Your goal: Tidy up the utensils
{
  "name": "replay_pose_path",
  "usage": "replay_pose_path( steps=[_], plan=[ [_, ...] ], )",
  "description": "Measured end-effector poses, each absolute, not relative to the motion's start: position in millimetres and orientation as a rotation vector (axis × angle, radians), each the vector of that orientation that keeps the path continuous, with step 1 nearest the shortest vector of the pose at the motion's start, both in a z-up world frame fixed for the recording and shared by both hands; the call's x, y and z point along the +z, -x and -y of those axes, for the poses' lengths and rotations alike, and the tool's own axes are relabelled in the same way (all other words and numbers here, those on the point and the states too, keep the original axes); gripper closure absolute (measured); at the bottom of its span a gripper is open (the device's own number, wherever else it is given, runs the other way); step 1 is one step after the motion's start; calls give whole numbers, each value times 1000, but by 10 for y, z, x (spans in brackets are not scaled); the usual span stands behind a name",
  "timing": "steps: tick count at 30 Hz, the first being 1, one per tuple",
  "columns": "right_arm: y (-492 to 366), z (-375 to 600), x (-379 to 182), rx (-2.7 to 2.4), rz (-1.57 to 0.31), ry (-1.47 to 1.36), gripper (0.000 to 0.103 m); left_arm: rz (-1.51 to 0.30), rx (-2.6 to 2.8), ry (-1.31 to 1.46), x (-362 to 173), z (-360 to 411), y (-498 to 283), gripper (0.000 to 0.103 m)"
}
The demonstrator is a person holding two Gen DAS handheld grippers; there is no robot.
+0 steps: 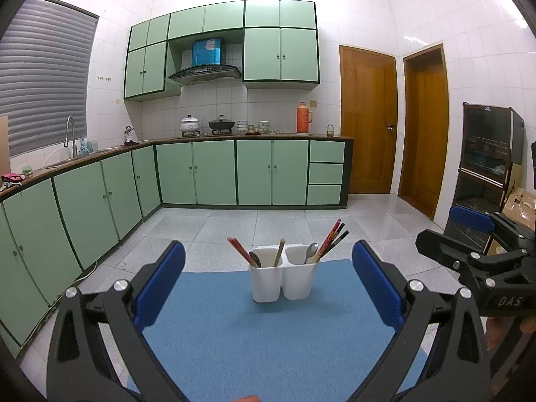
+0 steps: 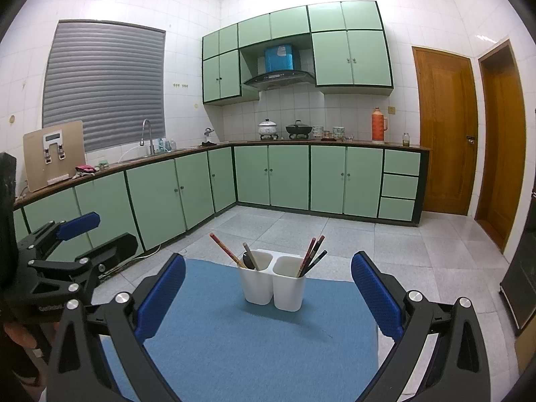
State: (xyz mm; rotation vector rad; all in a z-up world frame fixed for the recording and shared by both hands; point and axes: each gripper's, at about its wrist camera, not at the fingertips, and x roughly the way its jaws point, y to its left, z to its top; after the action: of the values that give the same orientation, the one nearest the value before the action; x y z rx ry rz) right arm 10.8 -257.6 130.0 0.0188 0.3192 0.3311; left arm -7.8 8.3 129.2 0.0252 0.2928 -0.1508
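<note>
A white two-compartment utensil holder (image 1: 283,278) (image 2: 273,283) stands on a blue mat (image 1: 268,335) (image 2: 251,335). Its left cup holds a red chopstick (image 1: 238,251), a spoon (image 1: 254,258) and a wooden stick (image 1: 279,252). Its right cup holds a spoon (image 1: 311,251) and several red and dark chopsticks (image 1: 331,238) (image 2: 313,254). My left gripper (image 1: 268,264) is open, short of the holder, with nothing between its blue pads. My right gripper (image 2: 268,268) is open too, also empty. Each gripper shows at the edge of the other's view, the right gripper (image 1: 469,238) and the left gripper (image 2: 83,238).
Green kitchen cabinets (image 1: 201,174) run along the left and back walls, with a sink (image 1: 72,154), pots and an orange flask (image 1: 304,118) on the counter. Two wooden doors (image 1: 368,120) are at the right. A dark cabinet (image 1: 485,167) stands at the far right. Tiled floor surrounds the mat.
</note>
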Motion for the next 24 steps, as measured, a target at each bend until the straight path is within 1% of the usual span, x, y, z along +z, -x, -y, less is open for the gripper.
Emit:
replay_pose_path(
  steps=[24],
  plan=[
    [-115, 2521, 1279, 328, -325, -15, 6, -294, -153, -19, 1269, -72, 64, 6]
  ],
)
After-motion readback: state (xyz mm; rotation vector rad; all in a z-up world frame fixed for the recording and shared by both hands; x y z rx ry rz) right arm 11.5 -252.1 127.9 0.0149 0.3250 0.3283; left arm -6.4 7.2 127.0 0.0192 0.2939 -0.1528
